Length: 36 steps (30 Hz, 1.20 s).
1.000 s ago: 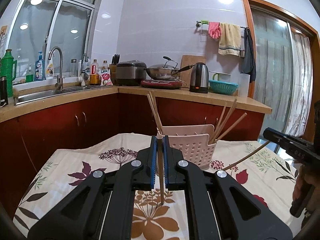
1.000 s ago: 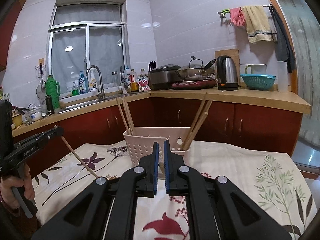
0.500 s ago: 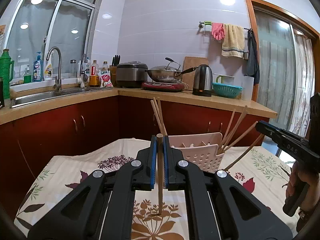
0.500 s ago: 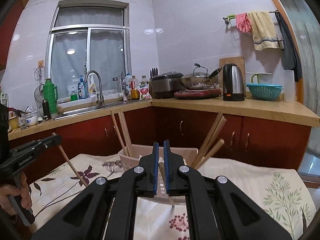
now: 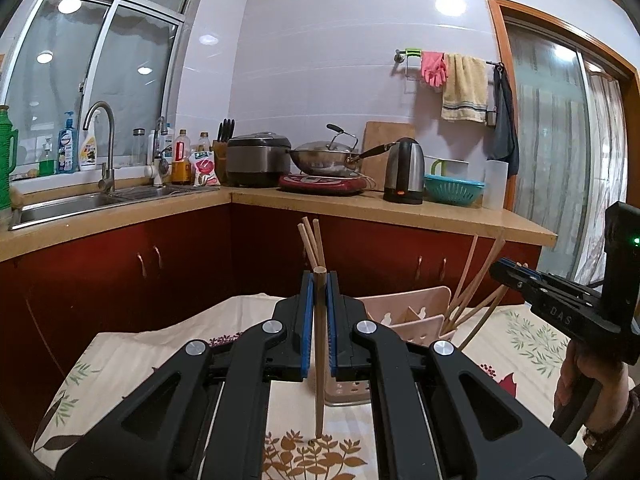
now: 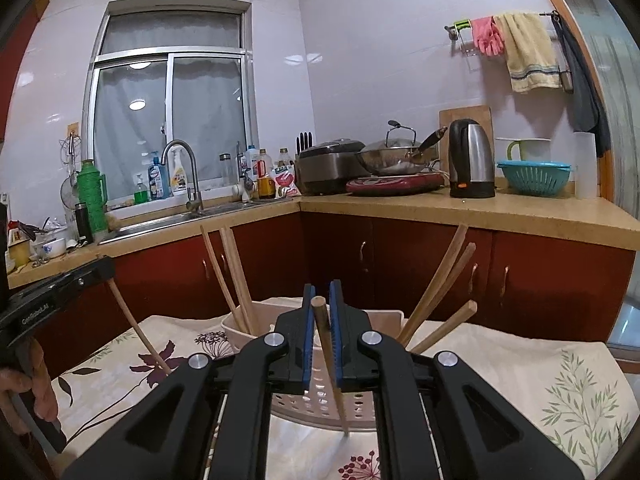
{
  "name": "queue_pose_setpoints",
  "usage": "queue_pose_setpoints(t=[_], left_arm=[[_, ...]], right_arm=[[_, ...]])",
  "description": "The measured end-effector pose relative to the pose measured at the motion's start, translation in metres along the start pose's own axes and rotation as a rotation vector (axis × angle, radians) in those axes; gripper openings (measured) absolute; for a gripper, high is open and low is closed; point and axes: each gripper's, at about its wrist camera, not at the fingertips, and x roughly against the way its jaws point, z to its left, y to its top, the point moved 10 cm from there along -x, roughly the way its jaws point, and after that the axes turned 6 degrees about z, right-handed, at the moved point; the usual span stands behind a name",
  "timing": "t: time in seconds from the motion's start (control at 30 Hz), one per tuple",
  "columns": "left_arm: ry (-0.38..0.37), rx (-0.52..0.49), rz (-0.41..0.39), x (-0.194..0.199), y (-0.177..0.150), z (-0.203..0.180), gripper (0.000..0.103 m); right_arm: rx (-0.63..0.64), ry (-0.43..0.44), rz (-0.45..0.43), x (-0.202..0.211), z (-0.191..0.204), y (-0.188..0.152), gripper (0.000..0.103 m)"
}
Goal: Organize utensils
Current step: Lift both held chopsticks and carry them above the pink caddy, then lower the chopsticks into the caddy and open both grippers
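Observation:
A pink perforated utensil basket [image 5: 404,312] [image 6: 384,315] stands on the flowered tablecloth [image 6: 520,360], with several wooden chopsticks leaning out at its left [image 6: 236,280] and right [image 6: 440,280] ends. My left gripper [image 5: 319,280] is shut on a wooden chopstick [image 5: 319,360] that hangs upright, tip just above the cloth, in front of the basket's left part. My right gripper [image 6: 320,294] is shut on another chopstick [image 6: 332,372], slightly tilted, just before the basket's near wall. Each gripper also shows in the other's view: the right [image 5: 516,274], the left [image 6: 100,270].
Behind the table runs an L-shaped counter [image 5: 400,208] over red cabinets, with a sink [image 5: 68,204], rice cooker [image 6: 328,166], wok [image 6: 396,158], kettle [image 5: 404,170] and teal colander [image 6: 534,176]. A hand [image 5: 588,376] grips the right tool's handle.
Both grippers have moved forward toward the basket with their chopsticks; the basket now sits closer and lower in both views. Both stay shut.

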Motion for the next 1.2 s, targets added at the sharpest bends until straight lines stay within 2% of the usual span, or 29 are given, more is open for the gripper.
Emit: queue_pose_setpoints(t=[0.53, 0.9, 1.2], left_arm=[[-0.070, -0.035, -0.073, 0.007, 0.048, -0.028, 0.007], [-0.118, -0.041, -0.125, 0.008, 0.091, -0.047, 0.007], [-0.119, -0.048, -0.186, -0.007, 0.124, -0.055, 0.007]], right_arm=[[0.002, 0.011, -0.041, 0.023, -0.009, 0.033, 0.006], [0.006, 0.018, -0.113, 0.033, -0.018, 0.075, 0.006], [0.025, 0.018, -0.202, 0.025, -0.022, 0.114, 0.006]])
